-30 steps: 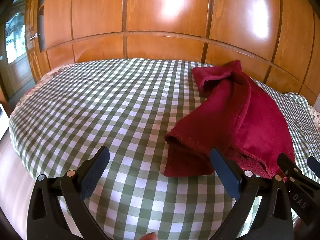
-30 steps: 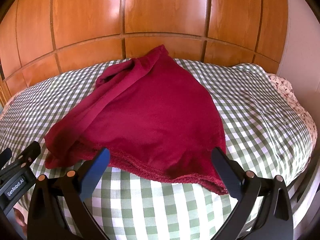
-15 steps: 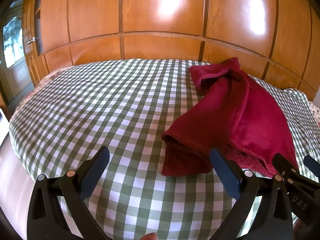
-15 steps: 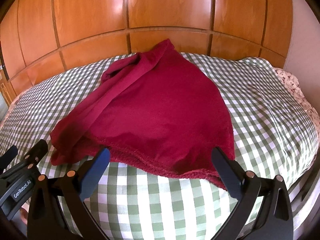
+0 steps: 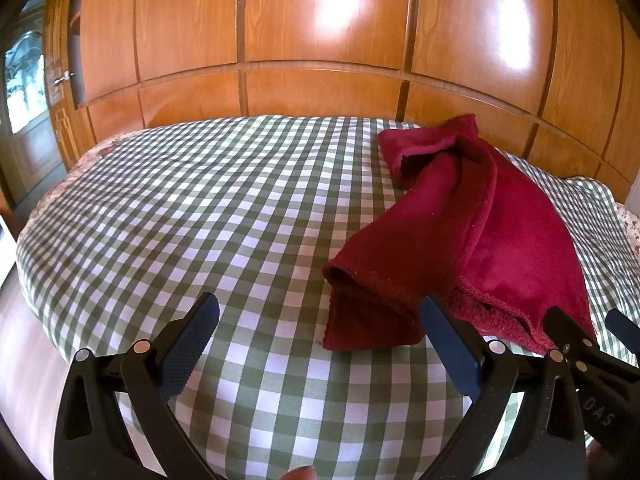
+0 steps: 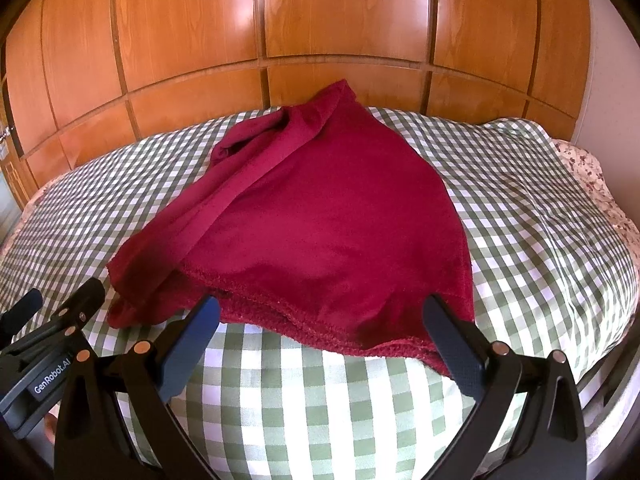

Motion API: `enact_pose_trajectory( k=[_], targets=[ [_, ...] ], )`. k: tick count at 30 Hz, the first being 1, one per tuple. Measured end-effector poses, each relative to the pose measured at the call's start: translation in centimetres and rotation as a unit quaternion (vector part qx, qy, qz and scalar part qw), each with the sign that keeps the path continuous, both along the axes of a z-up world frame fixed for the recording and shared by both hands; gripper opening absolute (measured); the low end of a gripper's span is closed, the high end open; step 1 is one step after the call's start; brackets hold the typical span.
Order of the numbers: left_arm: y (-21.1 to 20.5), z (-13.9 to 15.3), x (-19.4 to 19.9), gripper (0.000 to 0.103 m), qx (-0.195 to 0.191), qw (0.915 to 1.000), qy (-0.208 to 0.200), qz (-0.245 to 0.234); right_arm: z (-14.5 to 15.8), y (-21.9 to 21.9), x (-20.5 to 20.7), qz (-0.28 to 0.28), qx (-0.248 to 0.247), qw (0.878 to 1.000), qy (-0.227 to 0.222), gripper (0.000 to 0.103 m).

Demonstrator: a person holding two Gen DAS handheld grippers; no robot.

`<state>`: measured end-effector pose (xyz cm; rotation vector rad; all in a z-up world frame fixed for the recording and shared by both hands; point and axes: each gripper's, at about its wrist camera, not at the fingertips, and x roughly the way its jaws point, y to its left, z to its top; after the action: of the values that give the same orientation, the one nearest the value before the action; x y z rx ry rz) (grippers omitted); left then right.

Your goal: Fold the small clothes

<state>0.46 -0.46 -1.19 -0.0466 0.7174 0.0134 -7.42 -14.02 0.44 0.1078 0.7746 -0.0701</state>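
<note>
Wood-panelled wall (image 5: pixel 320 32) behind checked bedspread (image 5: pixel 180 208). Dark red garment (image 6: pixel 328 220) rumpled on bedspread, sleeve (image 5: pixel 400 264) flopped across body, hem (image 6: pixel 320 320) nearest. Left gripper (image 5: pixel 316 332) spread wide, empty, just short of sleeve cuff. Right gripper (image 6: pixel 320 332) spread wide, empty, over hem. Best next: pinch cuff and hem corner, draw flat before folding. Ample bare bedspread left of garment; bed edge close right of garment.

Fleecy matt red garment (image 6: pixel 320 220) with stitched hem; smooth woven checked bedcover (image 5: pixel 180 208); glossy varnished wood panels (image 5: pixel 320 32); matt black plastic left gripper (image 5: pixel 320 328), textured blue pads (image 5: pixel 188 348)
</note>
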Motion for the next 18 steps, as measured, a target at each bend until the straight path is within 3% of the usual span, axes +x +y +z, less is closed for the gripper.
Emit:
enact_pose_trajectory(
  k=[18],
  targets=[
    [0.51,-0.62,0.15,0.099,-0.003,1.0000,0.009,0.002,-0.19,0.18,0.04,0.015,0.017,1.000,0.002,0.101]
  ],
)
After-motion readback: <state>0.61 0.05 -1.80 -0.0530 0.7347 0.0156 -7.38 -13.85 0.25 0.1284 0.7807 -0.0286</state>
